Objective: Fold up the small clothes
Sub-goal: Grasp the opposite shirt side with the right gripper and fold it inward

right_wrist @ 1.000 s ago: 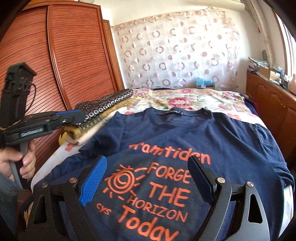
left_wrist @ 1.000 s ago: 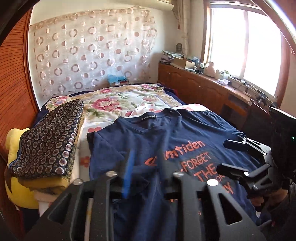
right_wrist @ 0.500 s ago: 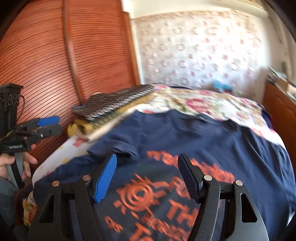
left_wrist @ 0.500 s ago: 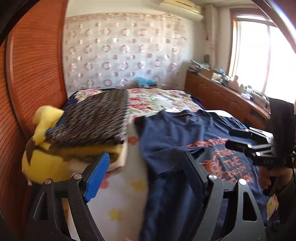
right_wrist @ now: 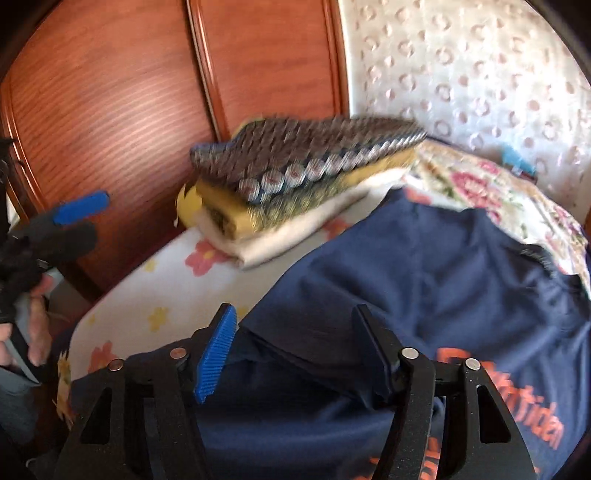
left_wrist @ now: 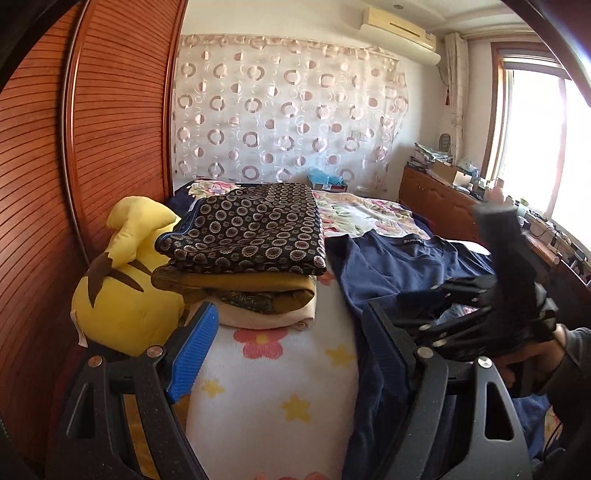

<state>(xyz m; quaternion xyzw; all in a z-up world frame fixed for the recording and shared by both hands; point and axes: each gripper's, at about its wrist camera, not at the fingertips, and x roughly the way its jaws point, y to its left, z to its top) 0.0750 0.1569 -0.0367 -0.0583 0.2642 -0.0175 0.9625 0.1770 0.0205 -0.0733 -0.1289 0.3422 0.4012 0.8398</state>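
1 navy tee (left_wrist: 402, 266) | 1 folded stack (left_wrist: 255, 266) | 1 yellow plush (left_wrist: 125, 295) | 2 claws

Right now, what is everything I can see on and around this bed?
T-shirt: one, navy with orange print, spread on the bed.
Folded stack: one; dark circle-patterned cloth on top, yellow and cream below; beside the T-shirt.
Plush toy: one, yellow, between stack and wardrobe.
Bedsheet: one, white with flowers and stars.
Wardrobe: one, reddish wood, along the bed.
Curtain: one, white with circles, behind the bed.
Air conditioner: one, cream, high on the wall.
Left gripper: fingers open, over the sheet at the T-shirt's edge.
Right gripper: fingers closing, T-shirt fold between them.
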